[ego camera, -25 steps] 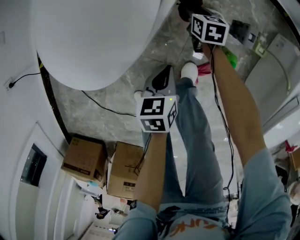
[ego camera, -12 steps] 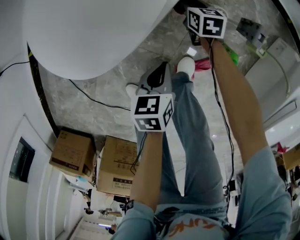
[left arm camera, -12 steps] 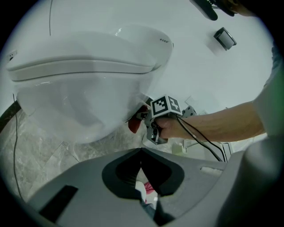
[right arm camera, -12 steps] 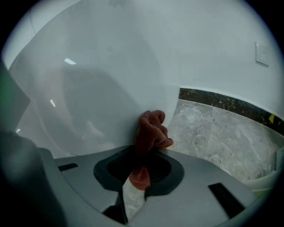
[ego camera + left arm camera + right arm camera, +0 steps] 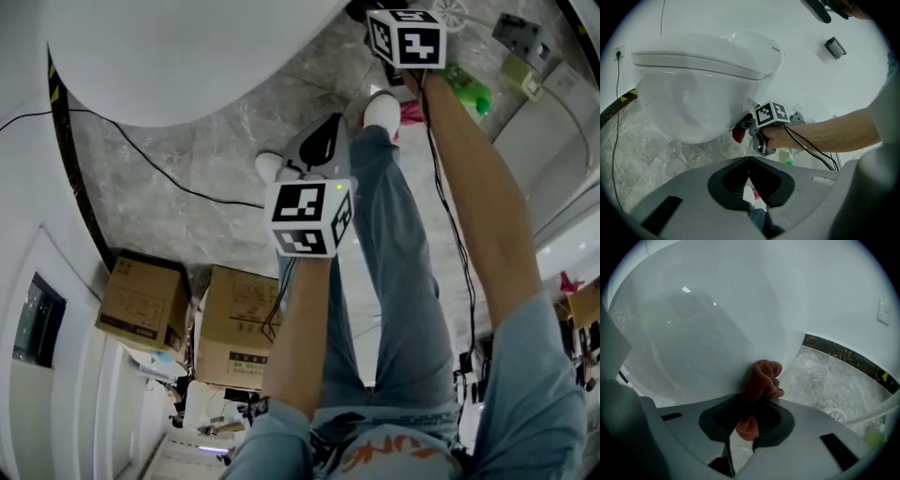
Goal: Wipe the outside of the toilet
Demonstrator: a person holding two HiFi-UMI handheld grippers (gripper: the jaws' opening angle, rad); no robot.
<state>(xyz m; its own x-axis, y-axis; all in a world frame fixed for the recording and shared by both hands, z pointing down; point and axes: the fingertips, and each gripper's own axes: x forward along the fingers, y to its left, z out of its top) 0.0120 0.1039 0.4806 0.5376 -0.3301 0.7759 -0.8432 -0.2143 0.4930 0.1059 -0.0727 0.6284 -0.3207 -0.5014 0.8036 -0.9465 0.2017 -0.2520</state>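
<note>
Toilet (image 5: 693, 89), white and glossy, with its lid closed, stands on a grey marbled floor (image 5: 187, 192) against a white wall; in the head view its rounded bowl fills the upper left. The right gripper (image 5: 751, 399) is at the lower side of the bowl, close to where the toilet meets the floor, and its fingers pinch a reddish-brown cloth (image 5: 761, 379). The bunched free end of the cloth presses against the curved outer surface of the toilet, while a smaller fold hangs back between the fingers. In the left gripper view the same cloth shows as a dark red patch touching the underside of the bowl, ahead of the right gripper's marker cube (image 5: 771, 114) and the hand that holds it. The left gripper (image 5: 748, 159) is held apart from the toilet, in front of the bowl and above the floor; its fingers are pressed together at the tips with nothing between them. The person's legs in blue jeans (image 5: 394, 281) and white shoes (image 5: 382, 110) stand beside the toilet. A thin black cable (image 5: 169, 183) runs over the floor in front of the bowl. Two cardboard boxes (image 5: 141, 300) sit well apart from the toilet, beyond the cable, and a green bottle (image 5: 466, 91) lies near the right forearm.
</note>
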